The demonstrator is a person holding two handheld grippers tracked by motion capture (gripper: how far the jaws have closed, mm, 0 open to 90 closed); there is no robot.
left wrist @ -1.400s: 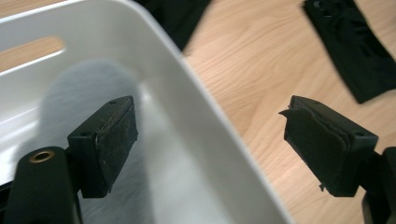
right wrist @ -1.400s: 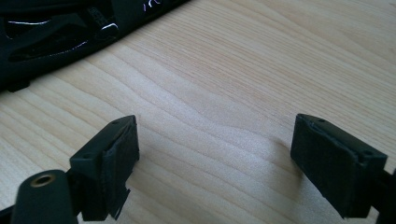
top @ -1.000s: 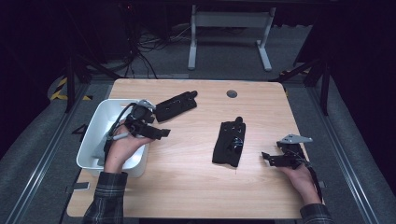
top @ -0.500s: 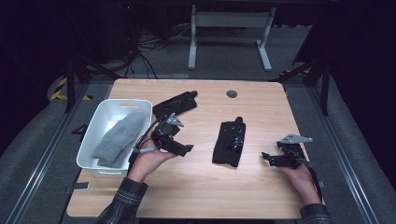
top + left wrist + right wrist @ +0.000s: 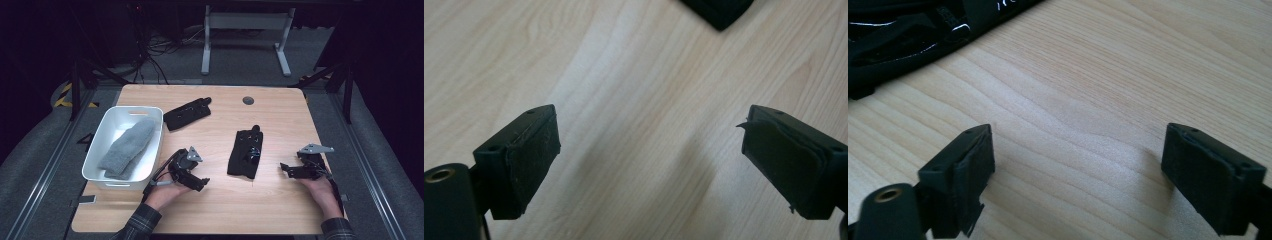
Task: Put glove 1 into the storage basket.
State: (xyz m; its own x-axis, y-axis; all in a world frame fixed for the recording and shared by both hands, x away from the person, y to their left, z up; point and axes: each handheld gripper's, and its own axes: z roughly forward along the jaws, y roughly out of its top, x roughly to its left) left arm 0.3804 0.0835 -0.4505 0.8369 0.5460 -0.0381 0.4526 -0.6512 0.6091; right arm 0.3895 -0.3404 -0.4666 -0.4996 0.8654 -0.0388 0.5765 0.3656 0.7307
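A grey sock (image 5: 127, 147) lies inside the white bin (image 5: 102, 132) at the table's left. One black fabric item (image 5: 187, 113) rests behind the bin's right side. A second black item (image 5: 245, 152) with shiny straps lies mid-table; its edge fills the upper left of the right gripper view (image 5: 908, 35). My left gripper (image 5: 199, 181) sits low over bare wood just right of the bin. Its jaws have just been opening and hold nothing (image 5: 649, 155). My right gripper (image 5: 286, 169) rests right of the strapped item, open and empty (image 5: 1078, 170).
A round dark grommet (image 5: 248, 100) is set into the table near its far edge. A corner of a black item (image 5: 719, 10) shows at the top of the left gripper view. A metal stand (image 5: 245, 35) is on the floor behind the table.
My left hand has come out from over the bin, moving right, toward the front edge and down to the table. The grey sock now lies uncovered in the bin. The right hand stayed still.
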